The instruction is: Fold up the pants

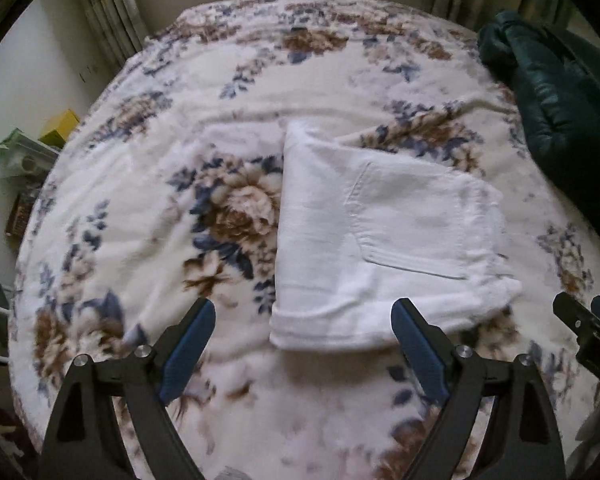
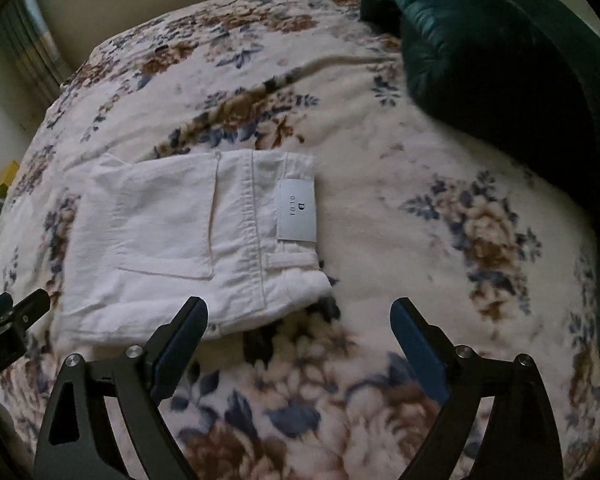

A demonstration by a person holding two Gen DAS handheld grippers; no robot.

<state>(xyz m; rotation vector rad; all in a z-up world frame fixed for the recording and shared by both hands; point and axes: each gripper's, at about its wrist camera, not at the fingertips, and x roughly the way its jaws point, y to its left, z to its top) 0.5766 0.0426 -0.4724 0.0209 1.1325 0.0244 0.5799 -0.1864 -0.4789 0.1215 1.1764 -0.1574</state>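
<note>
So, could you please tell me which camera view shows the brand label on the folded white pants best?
The right wrist view shows it best: the label lies in plain sight on the waistband of the white pants, its print partly legible. In the left wrist view the pants show only a back pocket; no label is visible.

Left wrist view: looks steeply down along the left gripper (image 1: 302,322) from above the near edge of the floral blanket (image 1: 140,208), facing the far wall.
Right wrist view: same steep downward look along the right gripper (image 2: 298,322), set further right.
Nearness: both close above the bed.
Shared: folded white pants (image 1: 380,248), dark green cushion (image 1: 560,112); each view catches the other gripper at its edge.
</note>
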